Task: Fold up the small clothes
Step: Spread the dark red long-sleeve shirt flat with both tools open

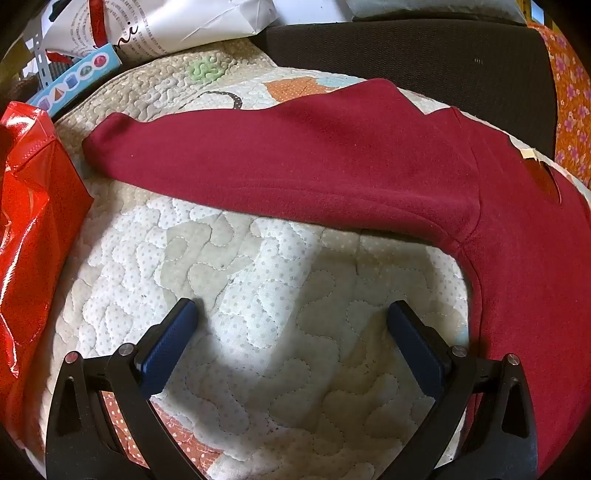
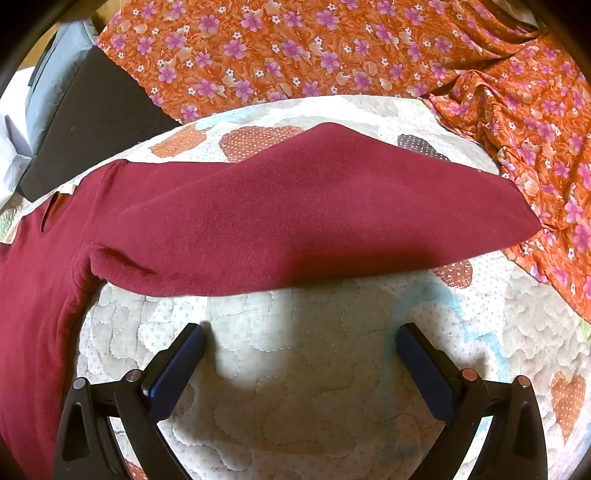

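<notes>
L gripper (image 1: 291, 314): jaws spread wide, nothing btwn them, blue pads (image 1: 168, 347) facing each other over bare quilt (image 1: 258, 280). Pointing down at an angle. Not touching the garment.

R gripper (image 2: 301, 338): same, jaws wide apart, empty, blue pads (image 2: 177, 369) over the quilt (image 2: 295, 369), short of the cloth.

Quilt: pale, dotted, wavy stitch lines, w/ orange and brown patches and a light-blue curve near the R gripper's right finger.

Dark red top (image 1: 332, 166): lies flat on the quilt, just beyond both grippers. In L wrist view its one sleeve (image 1: 221, 158) runs out to the left, cuff end near a shiny red bag (image 1: 33, 229); body drops down the right side of frame, beside the L gripper's right finger. Small slit opening w/ a pale tag at the neck area (image 1: 543, 173).

In R wrist view the dark red top (image 2: 44, 314) has its body at left edge, other sleeve (image 2: 314, 210) stretched right, tip reaching the edge of an orange floral cloth (image 2: 332, 55).

Further back, L view: blue-and-white box (image 1: 74, 79) w/ coloured shapes, white printed bag (image 1: 159, 26), dark brown cushion (image 1: 424, 59) behind the quilt. R view: the orange floral cloth covers the far and right side; the dark cushion (image 2: 92, 122) shows at far left.
</notes>
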